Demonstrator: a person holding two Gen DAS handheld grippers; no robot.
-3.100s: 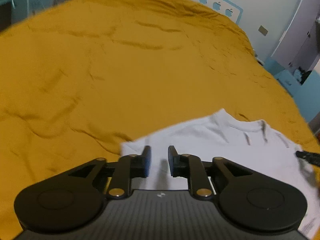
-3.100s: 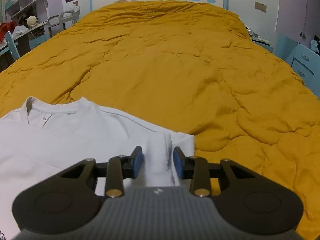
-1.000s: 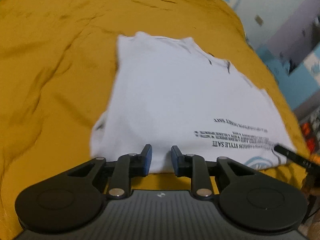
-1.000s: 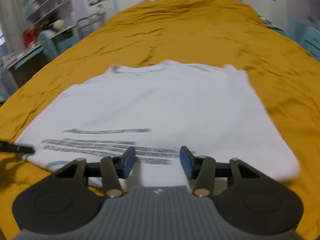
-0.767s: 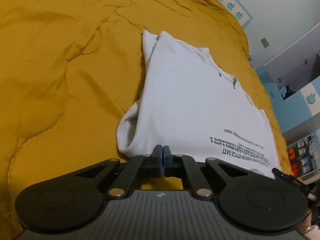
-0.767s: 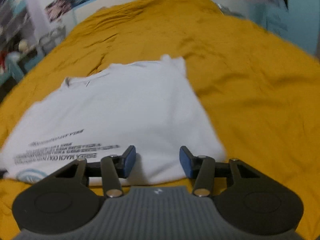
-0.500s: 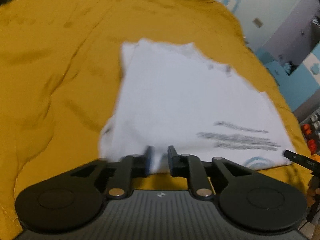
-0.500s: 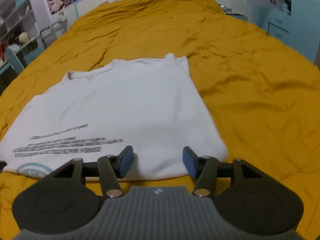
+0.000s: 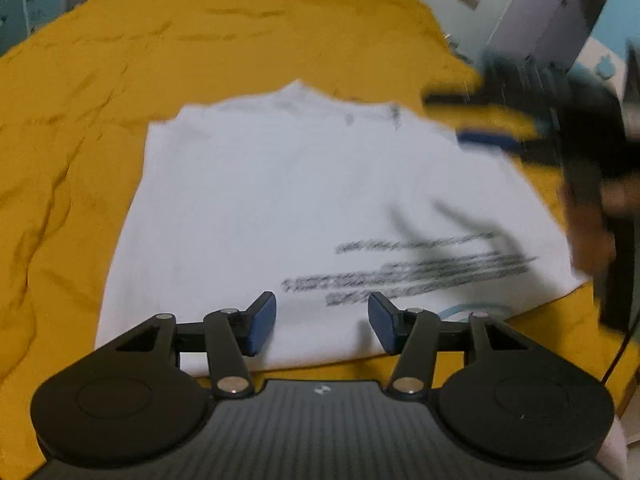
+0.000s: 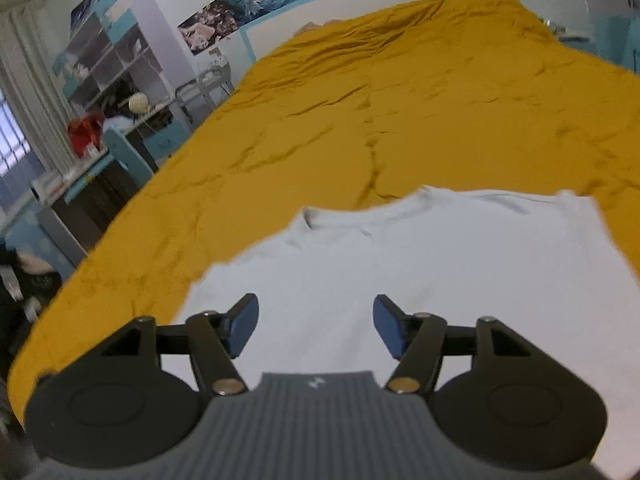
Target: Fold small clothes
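A mustard-yellow quilt (image 10: 420, 92) covers the bed; shelves (image 10: 108, 64) and posters (image 10: 256, 4) line the far left wall. On the quilt's near part lies the white T-shirt (image 9: 304, 200), its black print (image 9: 420, 268) too blurred to read. The left hand-held gripper (image 9: 322, 322) and right hand-held gripper (image 10: 316, 326) hover over it, jaws wide, empty.

Black tool (image 9: 322, 322) — blue pads (image 9: 262, 322), brass screws

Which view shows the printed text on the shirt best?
The left wrist view. The print lies across the shirt just beyond the open left gripper, though blurred. The right wrist view shows only plain white shirt, no print.
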